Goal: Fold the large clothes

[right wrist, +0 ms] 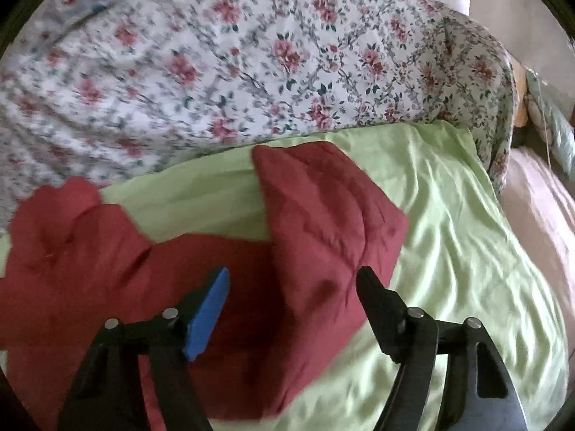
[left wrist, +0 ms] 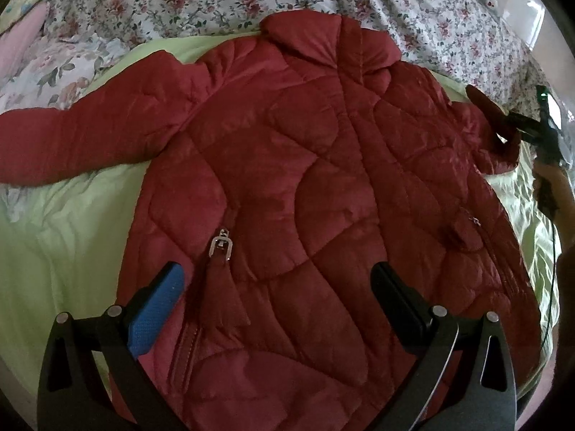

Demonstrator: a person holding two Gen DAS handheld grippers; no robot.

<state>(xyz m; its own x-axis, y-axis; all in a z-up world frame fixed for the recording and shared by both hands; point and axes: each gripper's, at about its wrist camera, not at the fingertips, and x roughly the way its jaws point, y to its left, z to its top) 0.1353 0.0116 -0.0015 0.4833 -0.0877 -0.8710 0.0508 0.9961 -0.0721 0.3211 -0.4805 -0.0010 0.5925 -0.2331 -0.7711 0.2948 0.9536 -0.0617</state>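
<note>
Quilted red jacket point(left wrist: 305, 186) of faintly glossy cloth; green sheet point(right wrist: 467, 237) smooth, satiny.

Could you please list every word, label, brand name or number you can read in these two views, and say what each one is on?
None: no readable text shows in either view.
The red jacket shows no label or logo.
Its zipper pull is too small to show any marking.
The floral bedding and green sheet bear only pattern or plain colour.

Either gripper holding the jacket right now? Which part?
Left gripper: nothing, jaws open above the red quilted jacket. Right gripper: jaws straddle the sleeve near its cuff, not visibly clamped on it.
</note>
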